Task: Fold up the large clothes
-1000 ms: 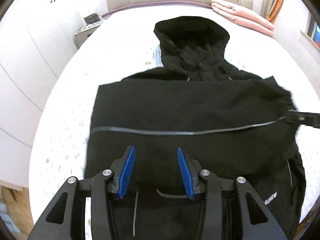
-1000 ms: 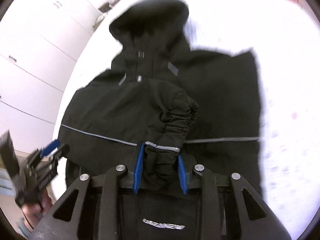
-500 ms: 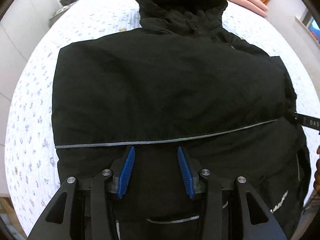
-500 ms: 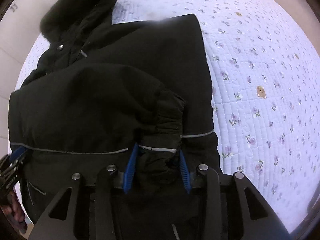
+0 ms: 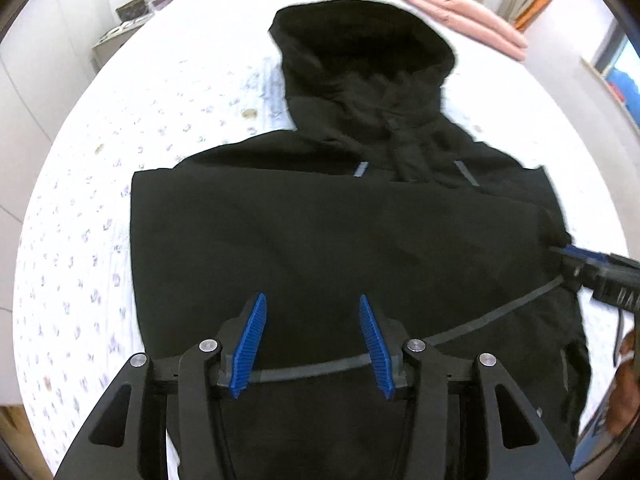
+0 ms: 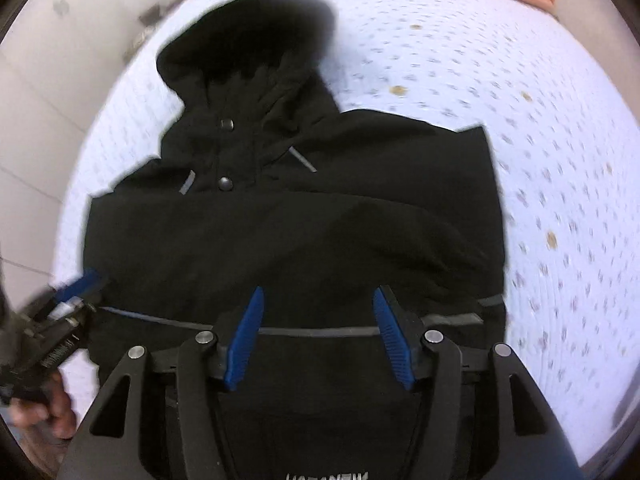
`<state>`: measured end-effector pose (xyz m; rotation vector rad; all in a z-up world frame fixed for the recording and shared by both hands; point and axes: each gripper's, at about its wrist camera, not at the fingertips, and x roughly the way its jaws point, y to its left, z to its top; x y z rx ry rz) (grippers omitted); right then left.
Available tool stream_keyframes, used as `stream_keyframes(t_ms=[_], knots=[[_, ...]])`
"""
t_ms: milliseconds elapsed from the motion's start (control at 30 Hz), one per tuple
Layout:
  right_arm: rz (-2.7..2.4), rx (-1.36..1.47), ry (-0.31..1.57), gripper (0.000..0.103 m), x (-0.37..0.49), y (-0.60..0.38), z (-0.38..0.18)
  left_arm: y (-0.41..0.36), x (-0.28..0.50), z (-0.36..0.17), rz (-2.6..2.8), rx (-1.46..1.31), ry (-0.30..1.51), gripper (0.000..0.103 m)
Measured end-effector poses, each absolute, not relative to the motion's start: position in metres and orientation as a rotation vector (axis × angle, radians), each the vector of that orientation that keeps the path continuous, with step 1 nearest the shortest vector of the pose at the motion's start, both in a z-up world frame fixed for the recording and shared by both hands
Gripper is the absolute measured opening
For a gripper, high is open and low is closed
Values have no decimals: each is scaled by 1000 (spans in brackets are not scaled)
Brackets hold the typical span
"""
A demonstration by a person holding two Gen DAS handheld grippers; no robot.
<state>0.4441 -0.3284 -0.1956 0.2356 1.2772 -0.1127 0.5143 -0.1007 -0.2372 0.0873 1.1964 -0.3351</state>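
Black jacket (image 5: 340, 240) flat on bed (image 5: 80, 208); right hand-held gripper (image 6: 318, 320) just opening, empty

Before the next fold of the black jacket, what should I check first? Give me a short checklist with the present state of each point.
1. Right gripper free of the cuff: ok. Its jaws have just been opening and nothing is between them.
2. Left gripper free of cloth: ok, open with nothing between the pads.
3. Both sleeves folded across the jacket: ok, the body shows straight left and right edges.
4. Hood flat: not ok, it lies bunched and wrinkled above the collar.
5. Bed beside the jacket clear of other things: ok near the jacket; pink bedding lies far off by the headboard.
6. Bottom hem lying flat: cannot tell, the grippers hide it.
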Motion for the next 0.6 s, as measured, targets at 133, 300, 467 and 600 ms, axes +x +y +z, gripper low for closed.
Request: stream_keyframes(t_ms=[133, 300, 467, 600], knots=[[-158, 207, 1410, 55, 459, -328, -250, -101, 529, -269, -340, 87, 1251, 50], [-152, 216, 1421, 55, 459, -338, -248, -116, 524, -277, -328, 181, 1219, 52], [-97, 206, 1420, 55, 459, -353, -244, -115, 524, -268, -328, 137, 1226, 53], [-40, 214, 1427, 57, 460, -361, -240, -103, 529, -242, -331, 76, 1210, 53]])
